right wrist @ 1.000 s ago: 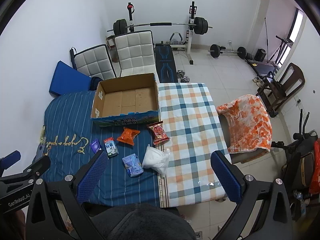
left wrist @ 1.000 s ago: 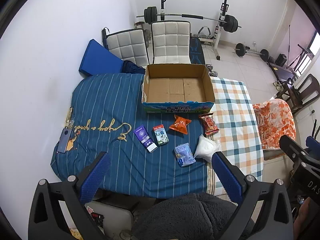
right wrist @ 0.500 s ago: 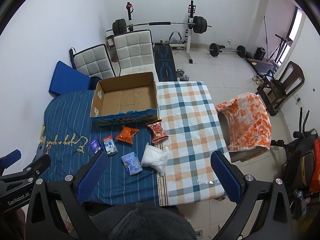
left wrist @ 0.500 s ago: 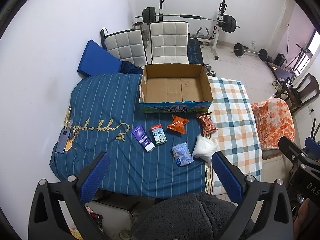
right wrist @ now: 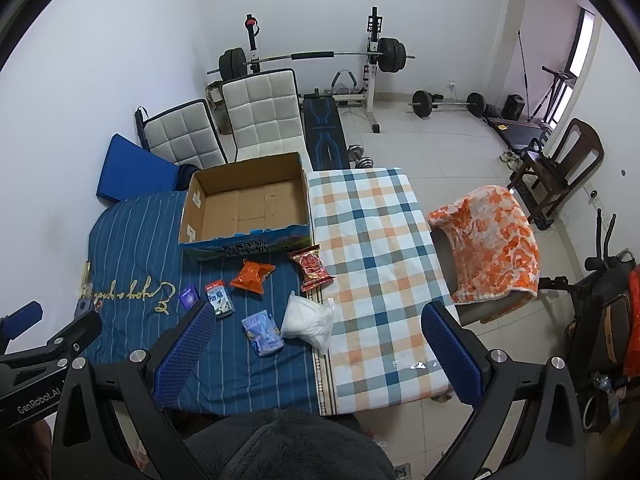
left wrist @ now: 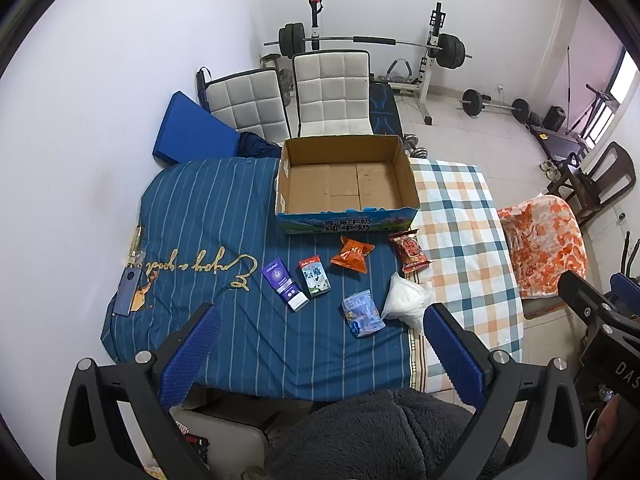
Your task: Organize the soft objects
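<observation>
- Near the bed's (left wrist: 208,216) front edge: white bag (right wrist: 308,320) below right gripper (right wrist: 320,350), nearer than left gripper (left wrist: 320,352)
- Both grippers wide open, empty; cardboard box (left wrist: 344,216) beyond

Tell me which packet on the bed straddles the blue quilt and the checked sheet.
The red snack packet, right of the orange one. Its right end lies over the seam onto the checks; the other packets lie on blue.

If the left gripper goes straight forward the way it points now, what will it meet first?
Probably the blue striped bedcover, near the milk pouch and the purple tube. The left gripper is open and high above; depth is unclear.
</observation>
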